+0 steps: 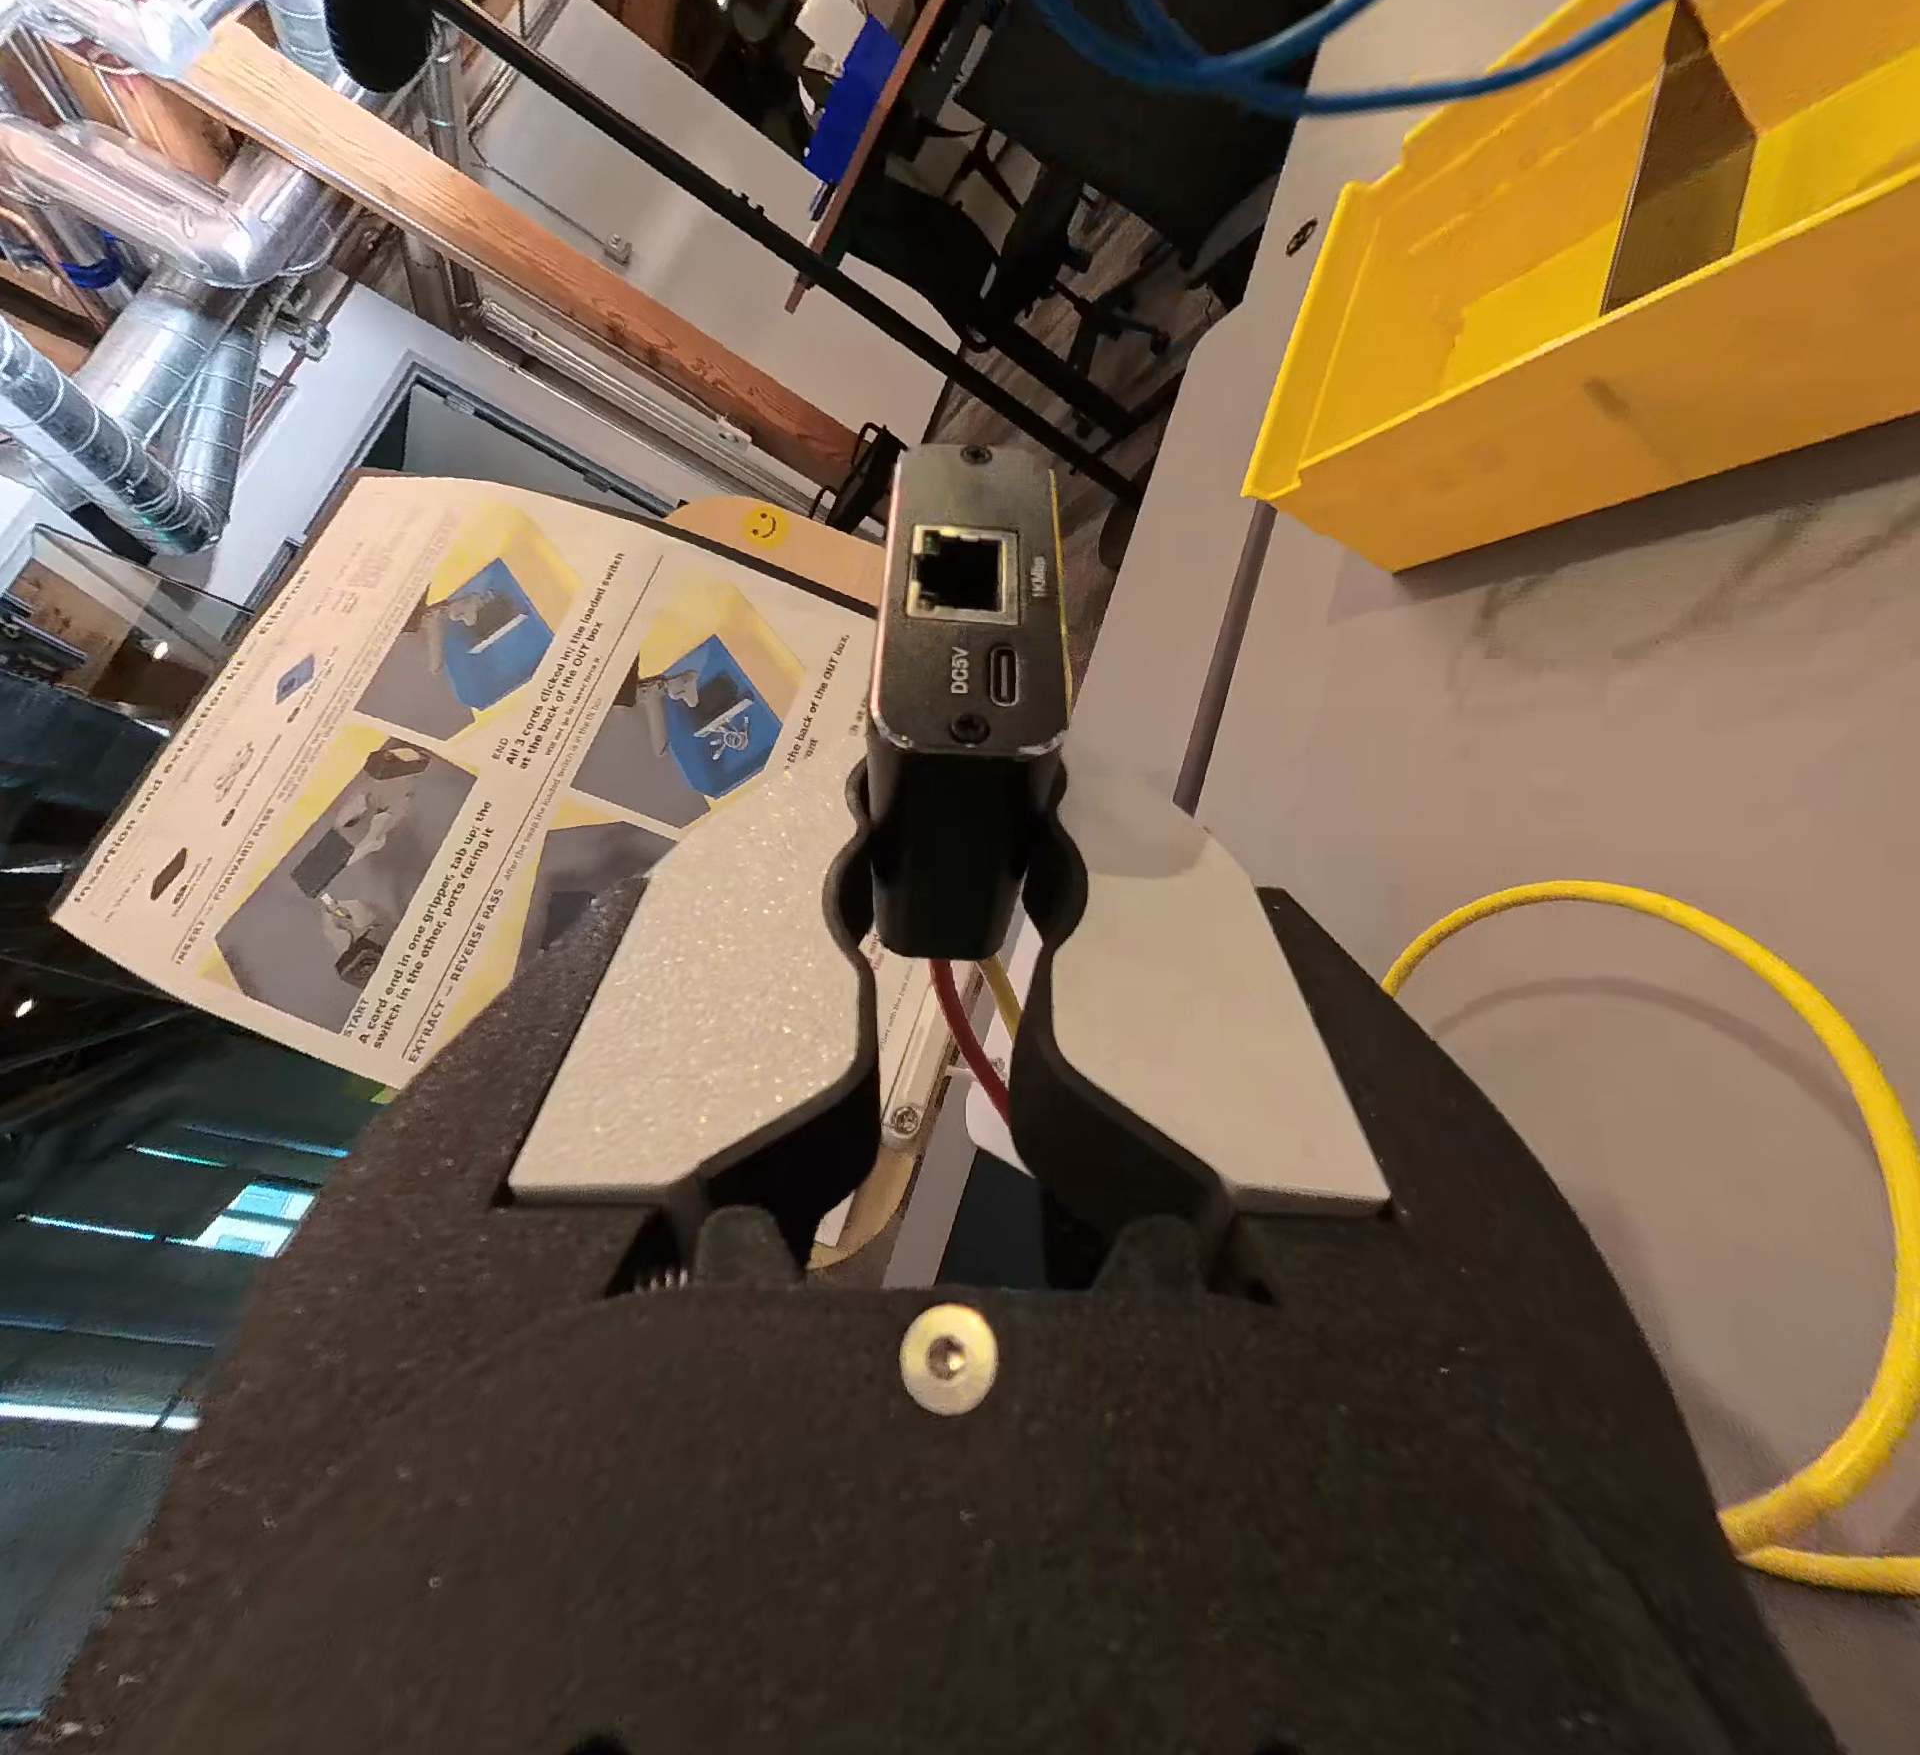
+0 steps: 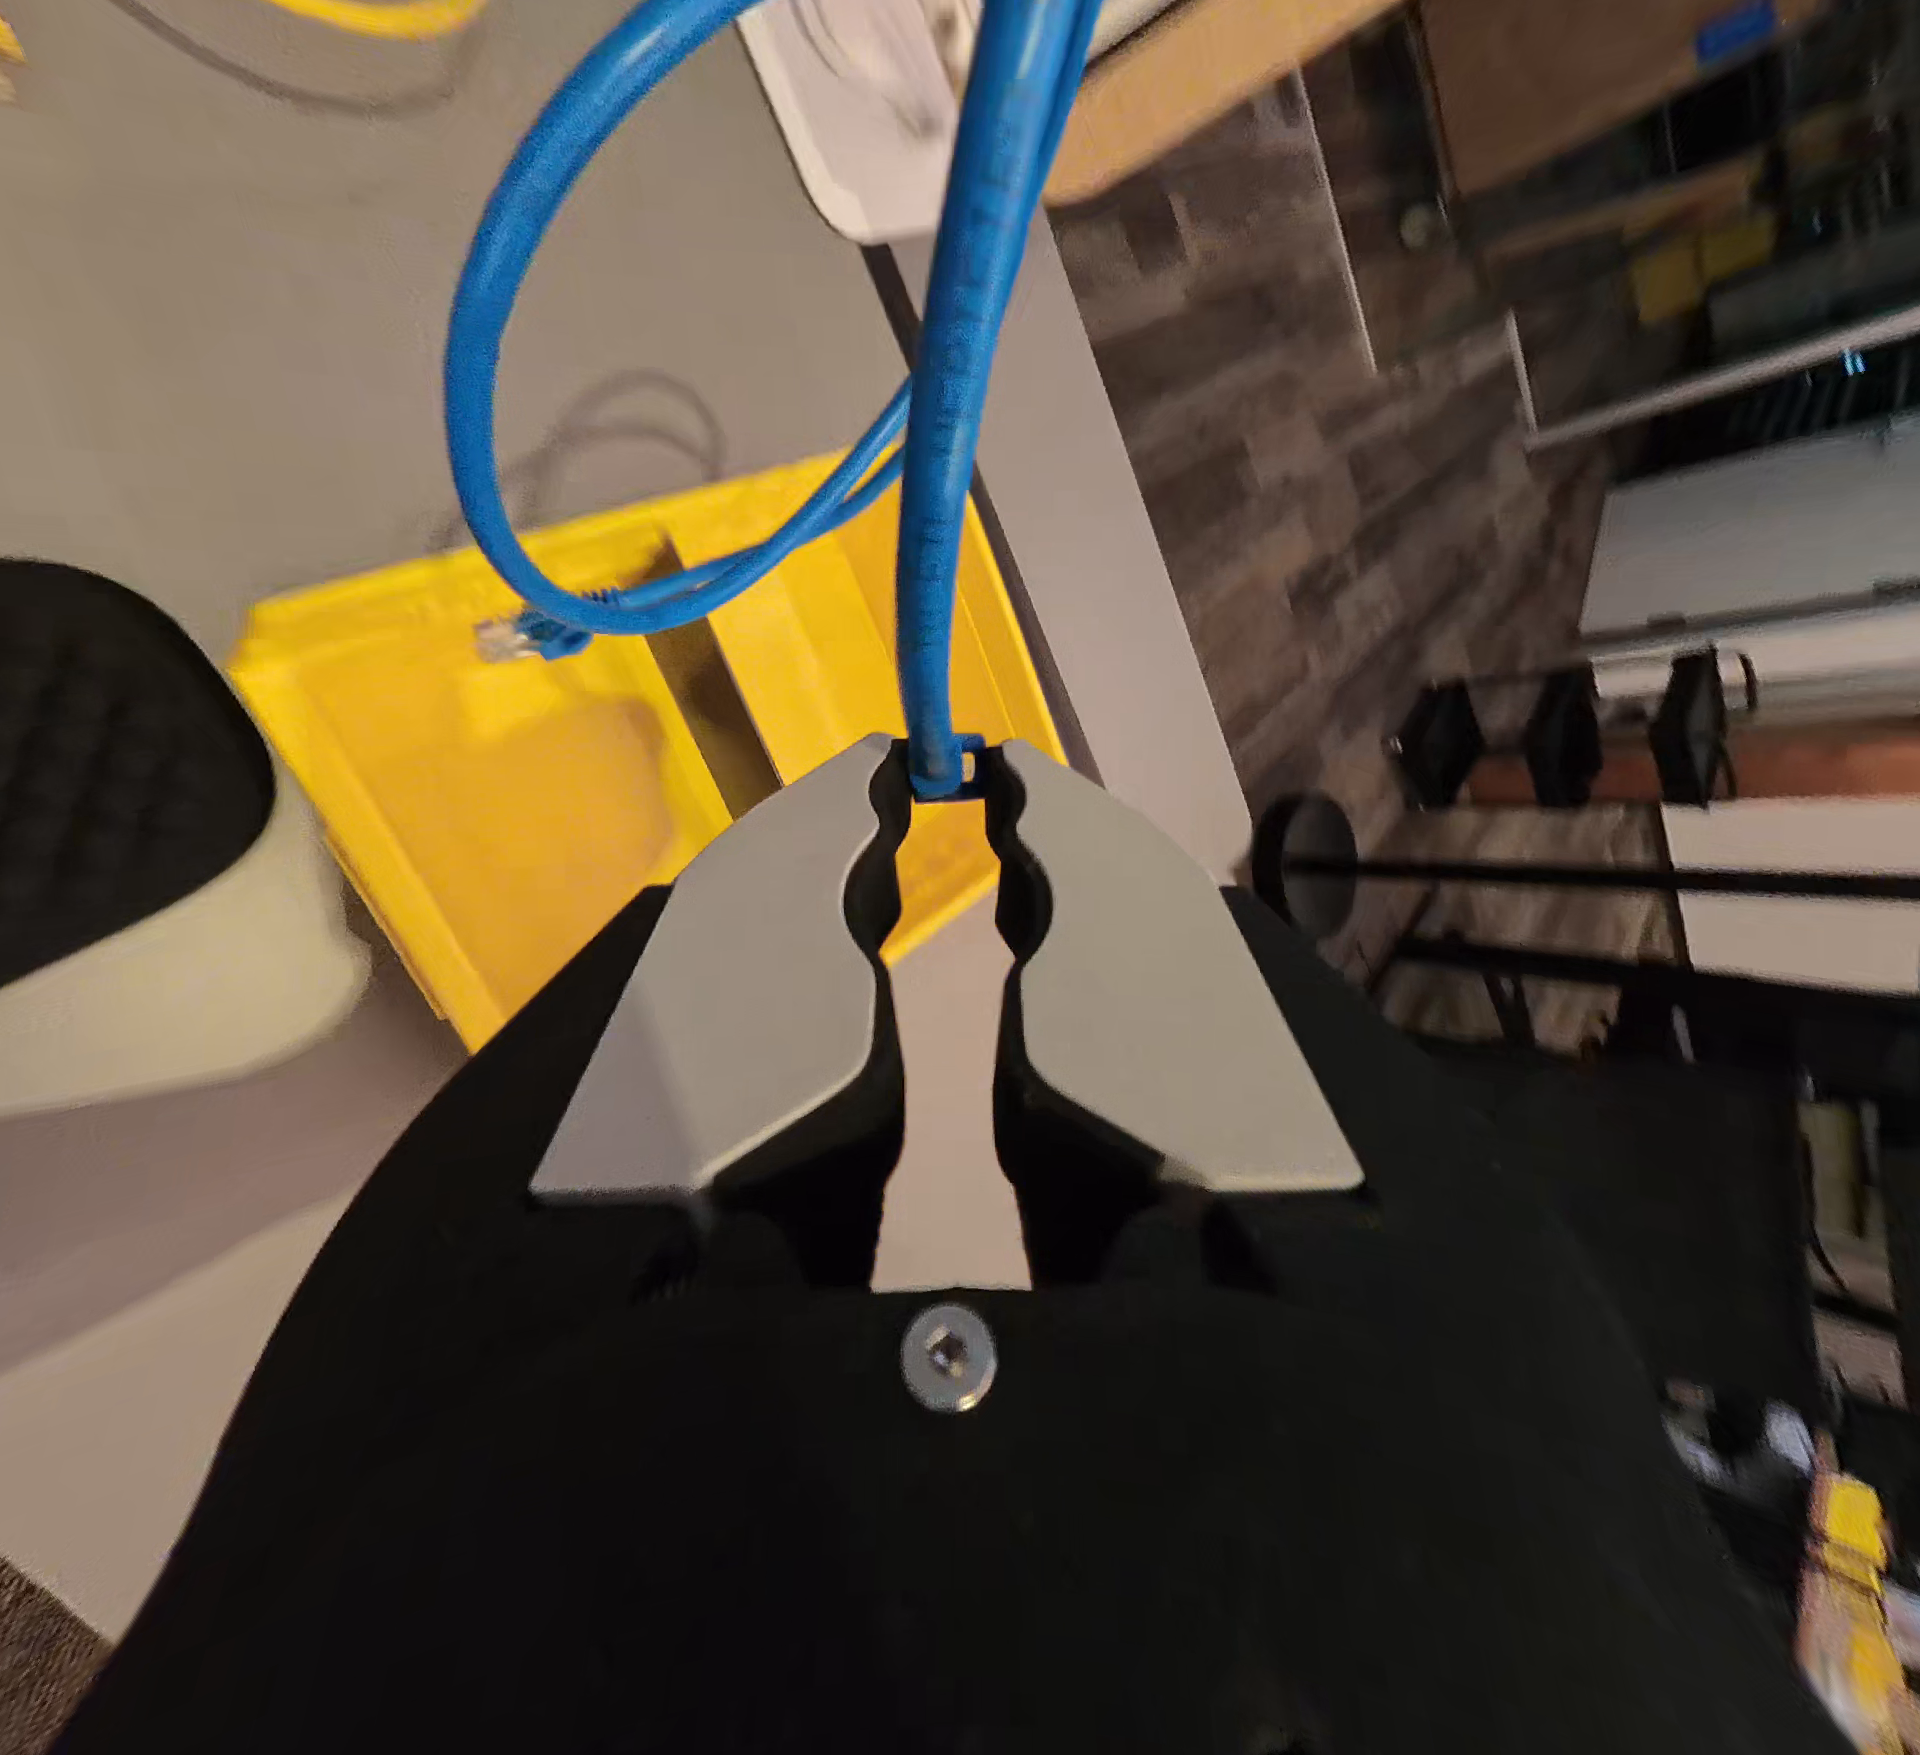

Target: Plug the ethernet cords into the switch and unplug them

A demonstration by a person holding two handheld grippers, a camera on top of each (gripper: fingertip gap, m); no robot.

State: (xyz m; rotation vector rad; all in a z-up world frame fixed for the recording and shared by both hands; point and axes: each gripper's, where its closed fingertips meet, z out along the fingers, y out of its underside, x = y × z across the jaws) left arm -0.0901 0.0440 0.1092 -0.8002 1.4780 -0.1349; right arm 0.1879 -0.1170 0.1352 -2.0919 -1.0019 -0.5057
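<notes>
Left tongs (image 1: 961, 832) clamp switch (image 1: 971, 625); right tongs (image 2: 943, 770) pinch blue cord (image 2: 966, 355)

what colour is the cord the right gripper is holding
Blue. The cord is pinched at the right gripper fingertips, clearest in the right wrist view.

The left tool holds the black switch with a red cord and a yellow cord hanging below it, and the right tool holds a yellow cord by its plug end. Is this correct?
Not quite. The cord in the right tool is blue, not yellow, as the right wrist view shows. The rest stands: the left tool holds the black switch, with a red cord and a yellow cord hanging below it.
</notes>
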